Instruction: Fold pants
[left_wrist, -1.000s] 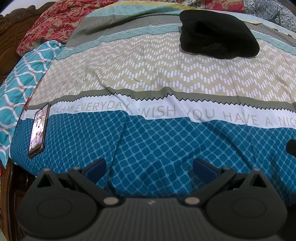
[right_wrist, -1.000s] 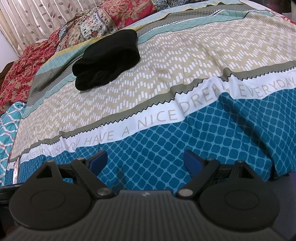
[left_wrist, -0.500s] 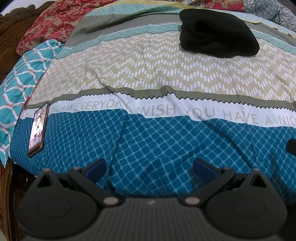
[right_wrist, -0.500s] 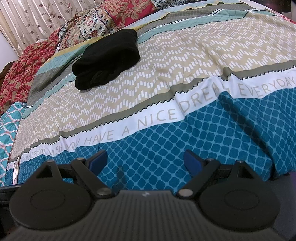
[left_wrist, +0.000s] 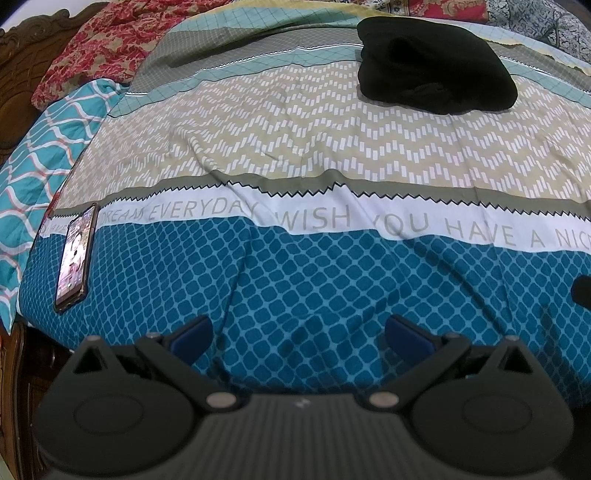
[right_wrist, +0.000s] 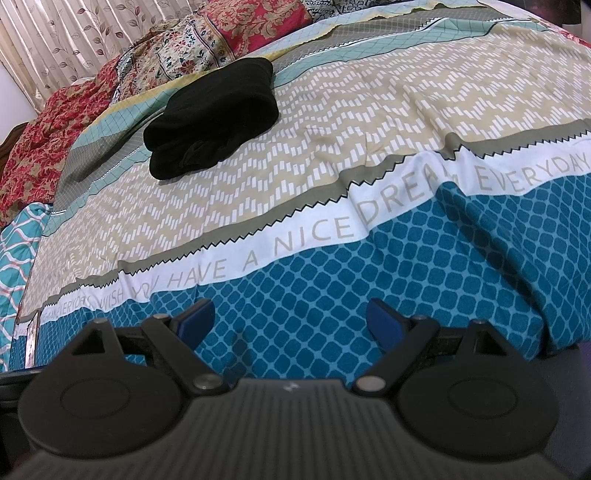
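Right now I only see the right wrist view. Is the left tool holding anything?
Observer: No. The left tool is open and empty, over the blue band of the bedspread.
Operator: Anything close to it?
Observer: A phone lies screen up and lit, near the bed's edge, to the tool's left.
Operator: Where are the pants from there?
Observer: The pants lie bundled far ahead, right of centre, well apart from the tool.
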